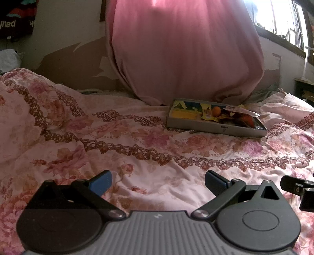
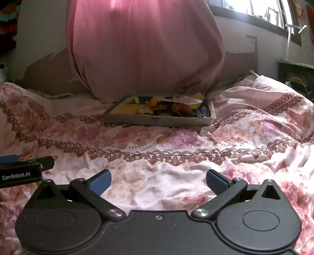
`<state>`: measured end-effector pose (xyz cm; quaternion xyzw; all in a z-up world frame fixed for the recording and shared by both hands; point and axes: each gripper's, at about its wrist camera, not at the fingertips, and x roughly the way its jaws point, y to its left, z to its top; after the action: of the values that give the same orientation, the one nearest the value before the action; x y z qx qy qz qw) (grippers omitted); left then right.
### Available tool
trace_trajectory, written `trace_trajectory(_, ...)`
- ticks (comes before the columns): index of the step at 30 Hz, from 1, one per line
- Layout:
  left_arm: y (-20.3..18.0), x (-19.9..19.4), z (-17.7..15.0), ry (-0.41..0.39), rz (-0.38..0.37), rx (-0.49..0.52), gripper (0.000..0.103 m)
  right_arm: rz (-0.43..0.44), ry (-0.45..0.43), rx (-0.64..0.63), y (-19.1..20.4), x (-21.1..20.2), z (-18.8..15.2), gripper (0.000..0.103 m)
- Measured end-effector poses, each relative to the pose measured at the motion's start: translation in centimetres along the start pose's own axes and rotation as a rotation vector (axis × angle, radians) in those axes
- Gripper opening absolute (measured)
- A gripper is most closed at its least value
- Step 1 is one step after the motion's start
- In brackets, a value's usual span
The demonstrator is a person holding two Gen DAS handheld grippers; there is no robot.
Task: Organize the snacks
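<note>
A shallow grey box lies on the floral bedspread, holding several snack packets and an orange round item. It also shows in the right wrist view with the snacks piled at its right half. My left gripper is open and empty, low over the bedspread, well short of the box. My right gripper is open and empty too, in front of the box. Each gripper's edge shows in the other's view.
A large pink cushion stands behind the box against the wall. The rumpled floral bedspread covers the bed. A window is at the upper right, and a dark bedside table at the right.
</note>
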<state>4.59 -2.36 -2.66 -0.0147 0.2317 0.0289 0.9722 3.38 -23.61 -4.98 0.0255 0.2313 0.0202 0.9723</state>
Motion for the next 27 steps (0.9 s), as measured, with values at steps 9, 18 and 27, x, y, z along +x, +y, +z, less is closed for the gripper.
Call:
trace_trajectory(9,-0.01,0.02,0.02,-0.001,-0.001,0.0,0.103,0.0,0.007,-0.002,-0.06,0.1,-0.08,0.102)
trace_trajectory(18,0.05,-0.02,0.02,-0.001,-0.001,0.0,0.103,-0.001,0.01,-0.003,0.03,0.18,-0.04,0.102)
trace_trajectory(27,0.09,-0.03,0.06,-0.001,-0.002,-0.002,0.103,0.001,0.008,-0.004,0.08,0.2,-0.13,0.102)
